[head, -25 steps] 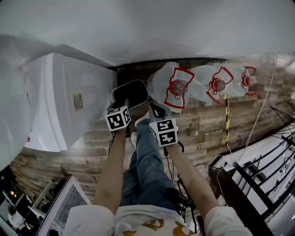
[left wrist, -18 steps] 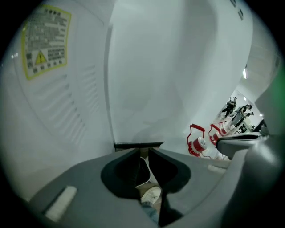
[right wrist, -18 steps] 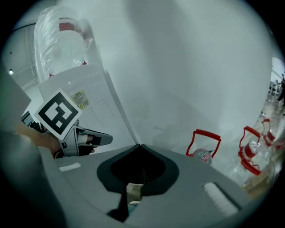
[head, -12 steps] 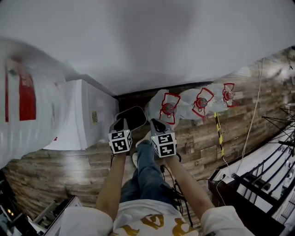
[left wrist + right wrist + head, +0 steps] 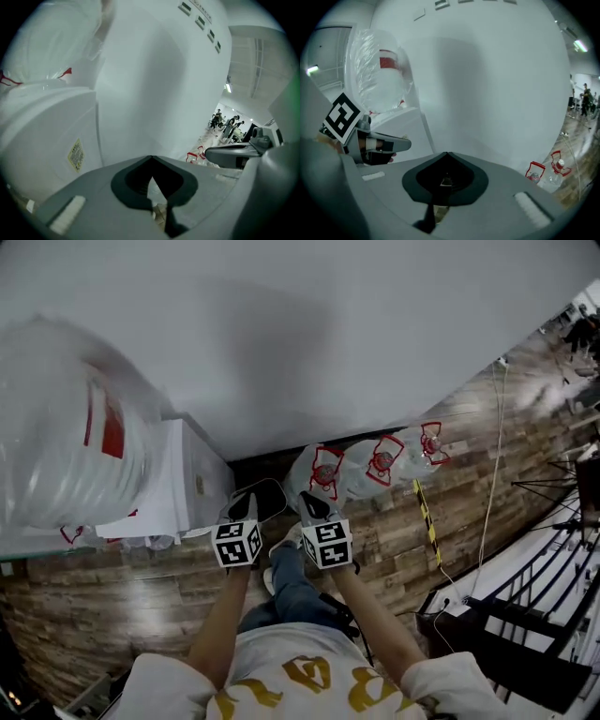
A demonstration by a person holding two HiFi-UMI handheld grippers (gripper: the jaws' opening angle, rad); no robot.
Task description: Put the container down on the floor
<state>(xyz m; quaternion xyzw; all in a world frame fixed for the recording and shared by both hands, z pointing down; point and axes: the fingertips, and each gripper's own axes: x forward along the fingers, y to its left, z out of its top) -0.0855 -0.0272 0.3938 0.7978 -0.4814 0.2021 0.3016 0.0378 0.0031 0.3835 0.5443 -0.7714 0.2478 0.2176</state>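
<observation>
From my head camera, looking steeply down past my arms, the container (image 5: 267, 497), dark inside with a pale rim, sits low at the foot of the wall (image 5: 328, 334). It is tucked between a white box (image 5: 192, 491) and a row of red-printed bags (image 5: 375, 463), where it is out of the walkway. My left tongs (image 5: 242, 506) overlap its near rim and my right tongs (image 5: 307, 504) hang just beside it. From here I cannot tell whether either one touches it. My left tongs' own camera settles that. The two halves are pressed together to a point with nothing pinched, only a sliver of wooden floor (image 5: 112, 587) showing through the gap. They aim at the wall and the side of the white box with its yellow sticker (image 5: 76, 154), not at the container. My right tongs' camera shows the same, the halves pressed together and empty. My left tongs sit off to its left, below a big clear plastic sack (image 5: 384, 79) on top of the box. With both tongs empty, I judge the container is already resting on the floor.
</observation>
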